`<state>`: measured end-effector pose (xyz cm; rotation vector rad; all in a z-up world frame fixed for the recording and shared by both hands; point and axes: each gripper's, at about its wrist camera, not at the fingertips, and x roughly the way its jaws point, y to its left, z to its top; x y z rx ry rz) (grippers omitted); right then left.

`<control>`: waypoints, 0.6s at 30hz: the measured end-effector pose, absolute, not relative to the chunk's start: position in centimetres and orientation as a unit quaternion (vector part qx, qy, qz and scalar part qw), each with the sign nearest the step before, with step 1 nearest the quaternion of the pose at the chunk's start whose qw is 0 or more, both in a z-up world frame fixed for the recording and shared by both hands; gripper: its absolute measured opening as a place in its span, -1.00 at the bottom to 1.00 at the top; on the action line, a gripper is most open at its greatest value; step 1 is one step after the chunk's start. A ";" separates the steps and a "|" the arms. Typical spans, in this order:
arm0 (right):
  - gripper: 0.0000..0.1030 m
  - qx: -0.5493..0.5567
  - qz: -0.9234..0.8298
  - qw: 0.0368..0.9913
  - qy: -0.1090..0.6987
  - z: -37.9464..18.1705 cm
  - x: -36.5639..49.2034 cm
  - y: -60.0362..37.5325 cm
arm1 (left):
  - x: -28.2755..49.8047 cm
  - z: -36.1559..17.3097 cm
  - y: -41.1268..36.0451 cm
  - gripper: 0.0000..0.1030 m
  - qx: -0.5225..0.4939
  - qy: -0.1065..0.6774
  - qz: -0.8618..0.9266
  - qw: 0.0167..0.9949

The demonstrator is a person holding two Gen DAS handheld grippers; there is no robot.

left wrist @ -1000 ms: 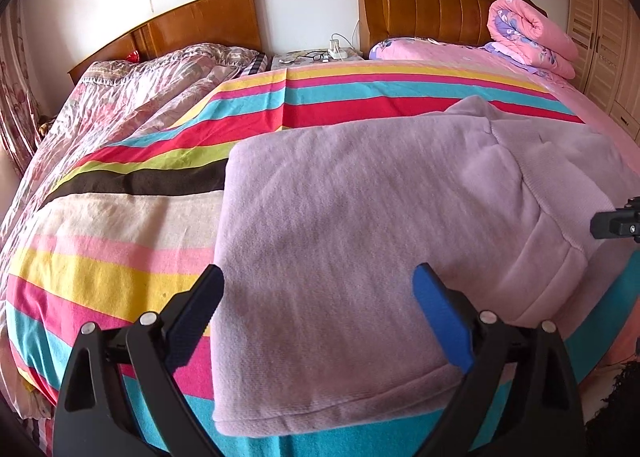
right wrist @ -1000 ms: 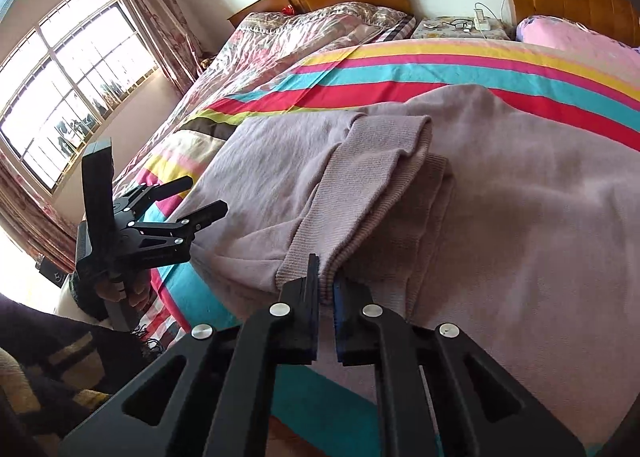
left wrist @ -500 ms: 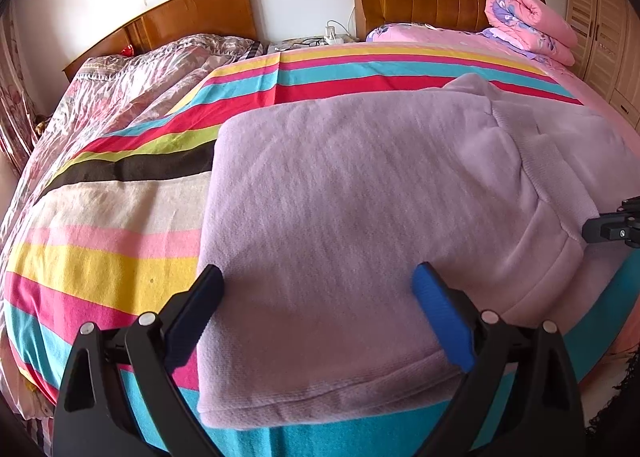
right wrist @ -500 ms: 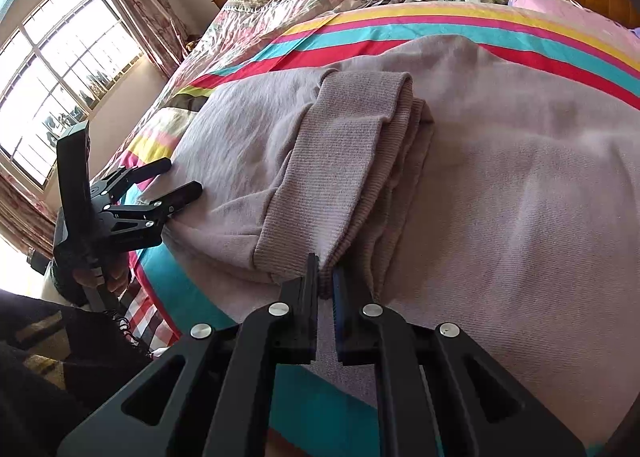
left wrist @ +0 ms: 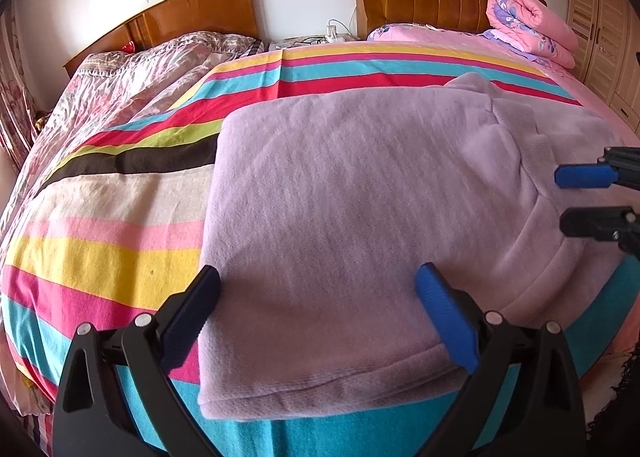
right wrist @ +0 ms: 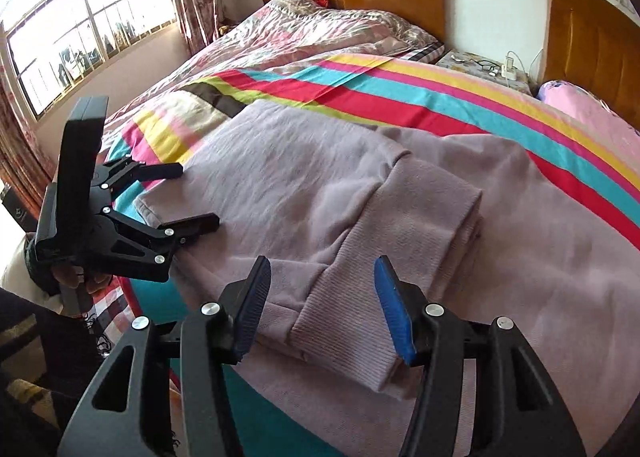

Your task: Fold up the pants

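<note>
Now that the right gripper [right wrist: 320,305] has let go of the ribbed cuff [right wrist: 404,241], its jaws gaping, the pants [left wrist: 352,217] lie folded on the striped sheet [left wrist: 120,225], cuff at 3 o'clock. The left gripper [left wrist: 320,309] hangs spread wide at 6 o'clock, gripping nothing. This fold looks finished; lower layers are hidden.

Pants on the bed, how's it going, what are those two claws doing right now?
Left claw open, over the near edge of the pants. Right claw open, ribbed cuff between its jaws, not gripped. Pants folded on striped sheet. Nothing blocking.
</note>
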<state>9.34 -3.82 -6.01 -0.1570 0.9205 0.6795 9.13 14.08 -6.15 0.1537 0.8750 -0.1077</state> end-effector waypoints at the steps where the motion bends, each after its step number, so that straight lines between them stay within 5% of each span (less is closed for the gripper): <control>1: 0.08 -0.081 0.319 0.838 0.436 -6.5 9.2 -3.7 | 9.0 -6.2 14.2 0.92 0.073 0.424 -0.053 0.901; 18: 0.07 -0.099 0.307 0.861 0.392 -4.2 11.4 -5.3 | 11.3 -1.4 12.9 0.97 0.090 0.382 -0.057 0.918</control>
